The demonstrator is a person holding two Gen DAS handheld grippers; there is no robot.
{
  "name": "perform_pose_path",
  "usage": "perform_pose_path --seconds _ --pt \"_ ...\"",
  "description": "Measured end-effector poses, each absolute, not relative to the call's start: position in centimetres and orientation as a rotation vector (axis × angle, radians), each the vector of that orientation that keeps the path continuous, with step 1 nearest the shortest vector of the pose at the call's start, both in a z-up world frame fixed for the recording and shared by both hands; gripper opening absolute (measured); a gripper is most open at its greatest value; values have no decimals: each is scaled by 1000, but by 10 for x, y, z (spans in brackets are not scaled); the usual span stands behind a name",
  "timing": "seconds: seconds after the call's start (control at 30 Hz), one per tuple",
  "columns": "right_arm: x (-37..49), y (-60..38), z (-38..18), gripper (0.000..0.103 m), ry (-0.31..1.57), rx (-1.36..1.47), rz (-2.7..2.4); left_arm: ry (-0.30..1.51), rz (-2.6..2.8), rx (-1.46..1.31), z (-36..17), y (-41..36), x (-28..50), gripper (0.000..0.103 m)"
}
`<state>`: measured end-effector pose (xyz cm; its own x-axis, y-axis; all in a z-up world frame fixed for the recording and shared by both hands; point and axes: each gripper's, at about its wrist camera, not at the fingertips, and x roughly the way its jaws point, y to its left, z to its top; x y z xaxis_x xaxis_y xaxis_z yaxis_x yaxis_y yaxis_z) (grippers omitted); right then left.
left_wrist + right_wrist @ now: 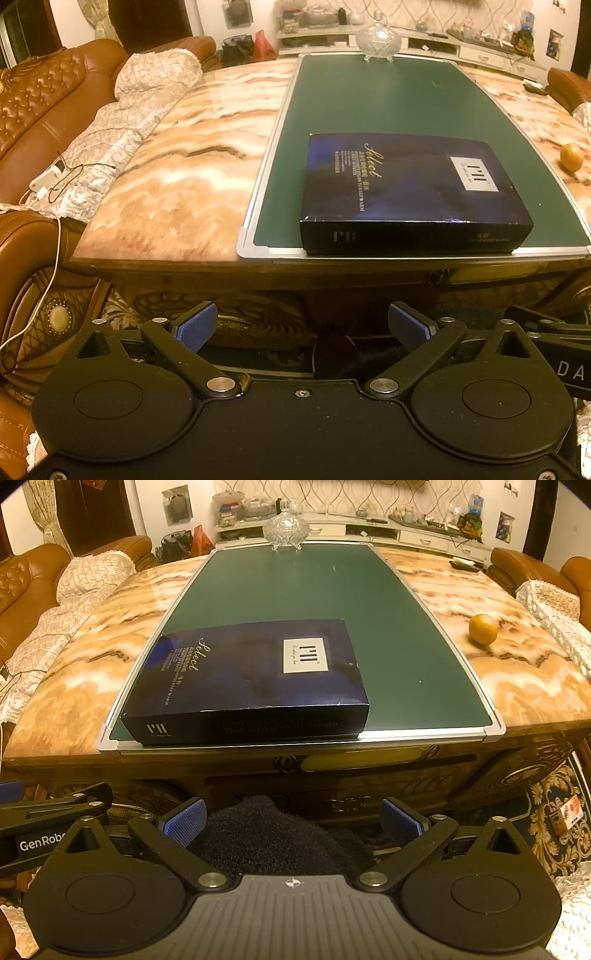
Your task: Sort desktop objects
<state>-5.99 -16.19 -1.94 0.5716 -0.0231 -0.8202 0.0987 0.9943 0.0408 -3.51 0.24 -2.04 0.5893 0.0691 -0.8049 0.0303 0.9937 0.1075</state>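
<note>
**Both grippers wide and empty, short of the table edge**

You held the left gripper below and in front of the marble-patterned table, its blue-padded fingers spread wide with nothing between them. Your right gripper sat the same way: fingers wide apart, holding nothing, with a dark fuzzy fabric showing beneath the gap.

The dark blue box, printed "Select" in gold script with a white label, lay flat on the green board, at the board's near edge and toward its left corner as your right wrist camera saw it. In the left wrist view the same box lay ahead and to the right. The orange rested on the bare marble to the right of the board, well apart from the box. A crystal lidded dish stood at the board's far end. A brown leather sofa ran along the table's left side.
</note>
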Motion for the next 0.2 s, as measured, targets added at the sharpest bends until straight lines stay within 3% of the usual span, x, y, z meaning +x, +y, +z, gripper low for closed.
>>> perform_pose_path --seconds 0.2 --pt "-60 -162 -19 103 960 92 -71 949 18 100 -20 5 -34 101"
